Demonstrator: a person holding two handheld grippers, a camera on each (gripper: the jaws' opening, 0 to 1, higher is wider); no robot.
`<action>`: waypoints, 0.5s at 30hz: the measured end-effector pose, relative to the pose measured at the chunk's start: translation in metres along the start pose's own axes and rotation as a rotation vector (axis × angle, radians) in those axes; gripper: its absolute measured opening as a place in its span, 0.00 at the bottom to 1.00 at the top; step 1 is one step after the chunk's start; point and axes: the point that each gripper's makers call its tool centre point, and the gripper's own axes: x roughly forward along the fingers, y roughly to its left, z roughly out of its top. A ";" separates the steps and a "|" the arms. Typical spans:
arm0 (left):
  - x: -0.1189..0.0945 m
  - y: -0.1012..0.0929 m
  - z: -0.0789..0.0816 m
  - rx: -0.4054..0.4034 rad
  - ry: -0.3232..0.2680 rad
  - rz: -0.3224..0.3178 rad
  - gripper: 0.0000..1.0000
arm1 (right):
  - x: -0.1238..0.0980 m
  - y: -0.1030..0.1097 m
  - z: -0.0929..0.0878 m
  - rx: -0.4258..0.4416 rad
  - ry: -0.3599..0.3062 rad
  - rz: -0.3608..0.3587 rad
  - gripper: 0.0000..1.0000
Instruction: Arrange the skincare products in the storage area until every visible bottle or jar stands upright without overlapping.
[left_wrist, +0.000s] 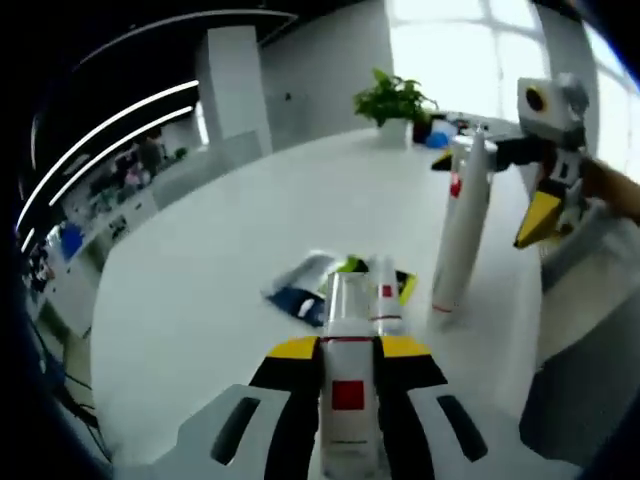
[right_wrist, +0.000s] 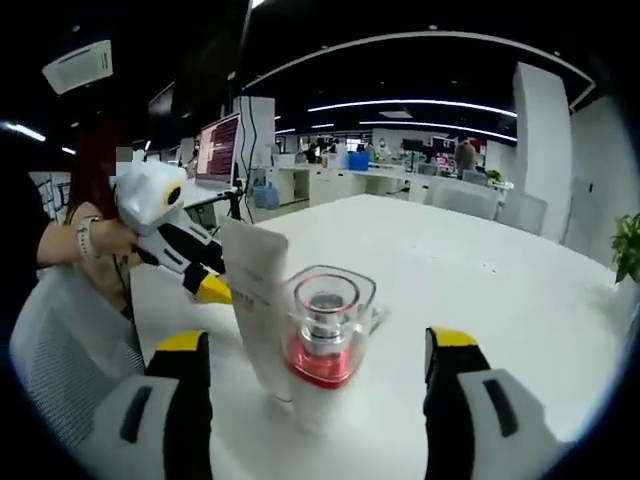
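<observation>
Left gripper (left_wrist: 349, 372) was clamped on a white red-label bottle (left_wrist: 347, 400) above the white table (left_wrist: 200, 300). Right gripper (right_wrist: 320, 350) stood open around the clear-capped pump bottle (right_wrist: 325, 335). Tall standing tube (left_wrist: 462, 225) looked top-heavy; a nudge could topple it.

white tube (left_wrist: 462, 225) w/ red mark, yellow-tipped jaws

- Left hand-held gripper (left_wrist: 348, 372): jaws closed on a white bottle (left_wrist: 347, 400), held low.
- Right hand-held gripper (right_wrist: 318, 355): jaws spread wide, nothing gripped.
- Person's hand (right_wrist: 110, 238) behind the left one.
</observation>
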 end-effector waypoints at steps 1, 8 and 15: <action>-0.002 -0.002 0.002 0.002 -0.008 0.000 0.17 | -0.001 0.000 0.001 0.009 -0.004 0.000 0.88; -0.016 -0.008 0.014 0.020 -0.069 0.024 0.17 | -0.004 0.001 0.004 0.024 -0.025 -0.008 0.85; -0.025 -0.025 0.020 0.036 -0.097 0.022 0.17 | -0.008 -0.001 0.008 0.061 -0.058 -0.017 0.82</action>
